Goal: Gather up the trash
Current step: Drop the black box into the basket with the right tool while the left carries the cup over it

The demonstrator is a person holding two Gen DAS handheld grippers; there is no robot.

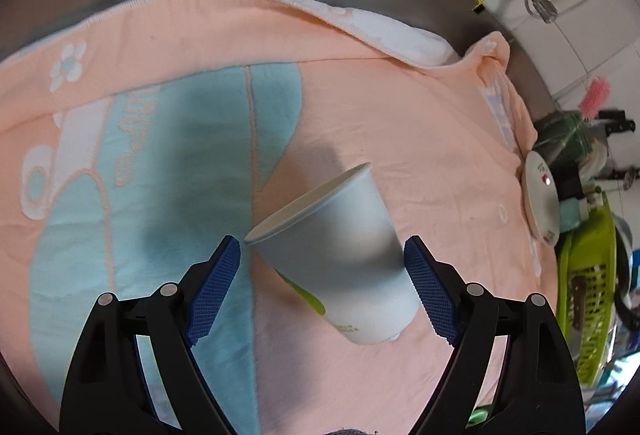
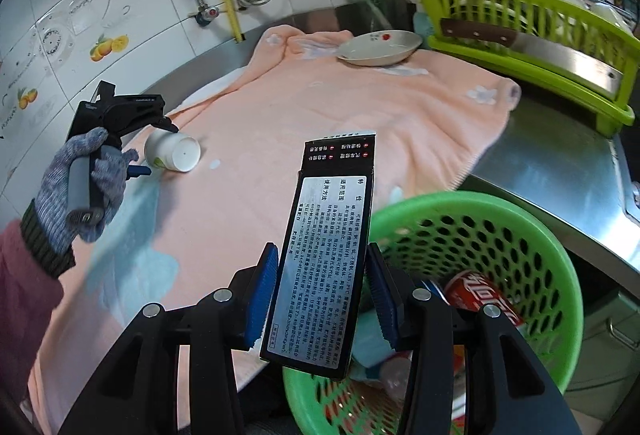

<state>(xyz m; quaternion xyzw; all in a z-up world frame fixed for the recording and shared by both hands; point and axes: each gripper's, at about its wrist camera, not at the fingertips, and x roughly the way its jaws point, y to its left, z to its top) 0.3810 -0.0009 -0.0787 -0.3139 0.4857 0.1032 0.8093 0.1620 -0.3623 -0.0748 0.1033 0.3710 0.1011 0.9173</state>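
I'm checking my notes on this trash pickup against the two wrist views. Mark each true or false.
1. The paper cup lies on its side on the peach towel. True.
2. The left gripper is clamped shut on the cup. False: its fingers are spread either side of it.
3. The right gripper holds a black printed box. True.
4. The green basket is empty. False: a red can lies inside.
5. The white dish sits on the towel. True.
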